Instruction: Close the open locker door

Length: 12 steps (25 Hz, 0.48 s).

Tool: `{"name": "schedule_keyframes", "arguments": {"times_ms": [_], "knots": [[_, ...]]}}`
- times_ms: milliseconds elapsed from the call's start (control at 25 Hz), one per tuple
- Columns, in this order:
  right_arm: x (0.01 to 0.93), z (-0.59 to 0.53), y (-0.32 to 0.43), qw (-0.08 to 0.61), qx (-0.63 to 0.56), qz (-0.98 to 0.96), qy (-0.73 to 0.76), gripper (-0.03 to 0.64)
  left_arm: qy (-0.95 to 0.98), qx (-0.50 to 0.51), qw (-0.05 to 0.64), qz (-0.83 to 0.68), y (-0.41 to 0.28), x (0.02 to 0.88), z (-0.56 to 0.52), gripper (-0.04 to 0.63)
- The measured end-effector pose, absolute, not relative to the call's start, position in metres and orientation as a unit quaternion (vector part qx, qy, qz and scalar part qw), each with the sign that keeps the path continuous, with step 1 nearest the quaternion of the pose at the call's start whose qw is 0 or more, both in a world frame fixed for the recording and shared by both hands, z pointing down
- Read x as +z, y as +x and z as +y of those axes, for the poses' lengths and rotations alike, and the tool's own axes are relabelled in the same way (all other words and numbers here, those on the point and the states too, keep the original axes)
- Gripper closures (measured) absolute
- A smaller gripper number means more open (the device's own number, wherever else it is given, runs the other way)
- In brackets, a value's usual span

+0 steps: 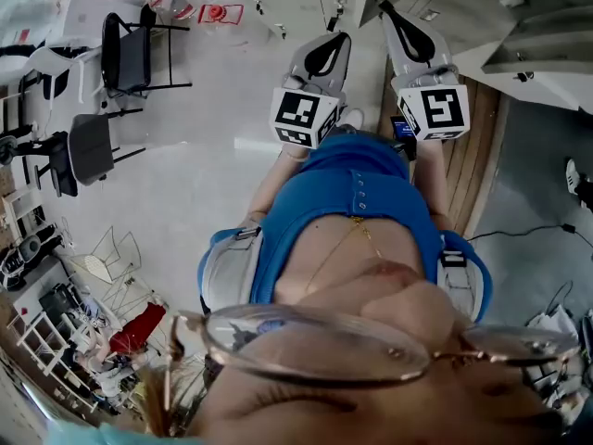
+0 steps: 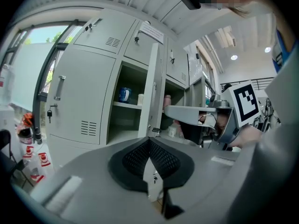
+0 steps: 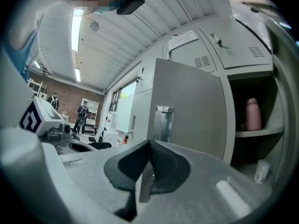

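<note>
The open locker door (image 3: 189,104) is a grey panel with a metal latch (image 3: 163,122), swung out just ahead of my right gripper (image 3: 149,146). That gripper is shut and holds nothing. In the left gripper view the same door (image 2: 152,90) shows edge-on between two open compartments. My left gripper (image 2: 149,143) is also shut and empty, some way short of the lockers. In the head view both grippers, left (image 1: 334,33) and right (image 1: 387,12), point side by side at the lockers (image 1: 519,26).
A pink bottle (image 3: 252,114) stands on the shelf behind the door, with a white cup (image 3: 261,171) below it. A blue cup (image 2: 124,94) sits in the left compartment. Black chairs (image 1: 125,54) stand on the floor to the left. People stand far off (image 3: 83,113).
</note>
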State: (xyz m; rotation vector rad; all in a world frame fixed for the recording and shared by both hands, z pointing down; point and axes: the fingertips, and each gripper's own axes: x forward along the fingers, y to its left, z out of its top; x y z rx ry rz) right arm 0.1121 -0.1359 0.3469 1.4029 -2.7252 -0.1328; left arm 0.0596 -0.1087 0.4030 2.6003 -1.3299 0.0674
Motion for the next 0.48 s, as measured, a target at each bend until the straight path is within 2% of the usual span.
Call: {"name": "schedule_keyframes", "arguments": {"times_ms": [160,480], "knots": [[0.346,-0.146,0.110,0.028,-0.029,-0.892,0.450,0.614,0.886,0.024,0.112,-0.449,0.055,0.403,-0.124,0.597],[0.340,-0.160,0.103,0.016,-0.023,-0.901,0.432,0.523,0.901,0.024,0.109,-0.420,0.056,0.399,-0.164,0.597]]}}
